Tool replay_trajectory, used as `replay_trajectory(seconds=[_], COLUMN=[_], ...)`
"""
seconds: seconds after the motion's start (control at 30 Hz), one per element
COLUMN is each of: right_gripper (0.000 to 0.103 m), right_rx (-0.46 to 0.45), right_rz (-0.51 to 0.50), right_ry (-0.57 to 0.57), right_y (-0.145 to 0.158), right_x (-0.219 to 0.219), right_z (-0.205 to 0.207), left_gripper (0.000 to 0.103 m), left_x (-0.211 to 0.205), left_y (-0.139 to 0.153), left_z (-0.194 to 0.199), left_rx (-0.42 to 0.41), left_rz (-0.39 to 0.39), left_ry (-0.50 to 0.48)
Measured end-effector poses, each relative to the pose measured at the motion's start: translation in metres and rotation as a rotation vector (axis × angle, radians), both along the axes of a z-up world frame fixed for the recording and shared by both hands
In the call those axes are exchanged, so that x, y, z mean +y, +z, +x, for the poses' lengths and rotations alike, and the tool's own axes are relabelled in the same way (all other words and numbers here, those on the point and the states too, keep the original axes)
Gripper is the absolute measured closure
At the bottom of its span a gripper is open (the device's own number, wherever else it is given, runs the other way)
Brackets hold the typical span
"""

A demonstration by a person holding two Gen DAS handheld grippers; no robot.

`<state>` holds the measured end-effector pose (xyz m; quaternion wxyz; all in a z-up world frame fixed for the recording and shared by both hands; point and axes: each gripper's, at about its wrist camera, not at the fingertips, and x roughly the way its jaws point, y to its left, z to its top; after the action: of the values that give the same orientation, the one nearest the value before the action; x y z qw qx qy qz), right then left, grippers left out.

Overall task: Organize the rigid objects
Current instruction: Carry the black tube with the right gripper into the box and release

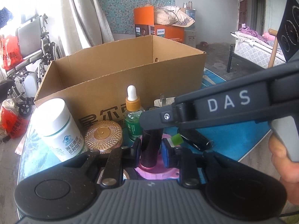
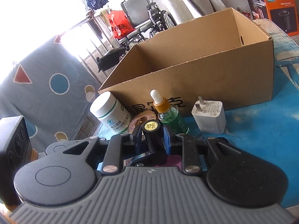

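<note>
On the blue table (image 2: 261, 123), from left to right, stand a white pill bottle (image 1: 58, 128), a gold round compact (image 1: 103, 133), a green dropper bottle (image 1: 133, 115) and a white charger (image 2: 209, 117), all just in front of the open cardboard box (image 1: 130, 71). The dark tube (image 1: 151, 145) stands upright between the pads of the left gripper (image 1: 151, 146), which sits narrow around it; contact I cannot tell. The right gripper (image 2: 152, 136) is closed on the tube's top from the side.
</note>
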<state>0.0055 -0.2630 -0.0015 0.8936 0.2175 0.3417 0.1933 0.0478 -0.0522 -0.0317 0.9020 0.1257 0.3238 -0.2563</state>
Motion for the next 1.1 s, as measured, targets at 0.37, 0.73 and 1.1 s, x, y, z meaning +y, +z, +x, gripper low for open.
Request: replay_trajectory(seconds=[0.37,0.73,1.1], right_gripper=[0.080,0.080,0.080], right_rx=[-0.199,-0.005,0.398], right_rz=[-0.064,0.024,0.085], right_ry=[0.098,0.260,0.314], right_y=[0.098,0.139,0.043], right_x=[0.003,0.011,0.030], right_z=[-0.006,0.164,0.284], left_gripper=[0.080,0.080,0.078], left_x=[0.013,0.018,0.017], left_y=[0.080,0.109,0.049], left_z=[-0.009,0.128,0.209], left_rx=[-0.193,0.001,0.204], left_rz=[-0.071,-0.025,0.093], left_ry=[0.036,0.190,0.246])
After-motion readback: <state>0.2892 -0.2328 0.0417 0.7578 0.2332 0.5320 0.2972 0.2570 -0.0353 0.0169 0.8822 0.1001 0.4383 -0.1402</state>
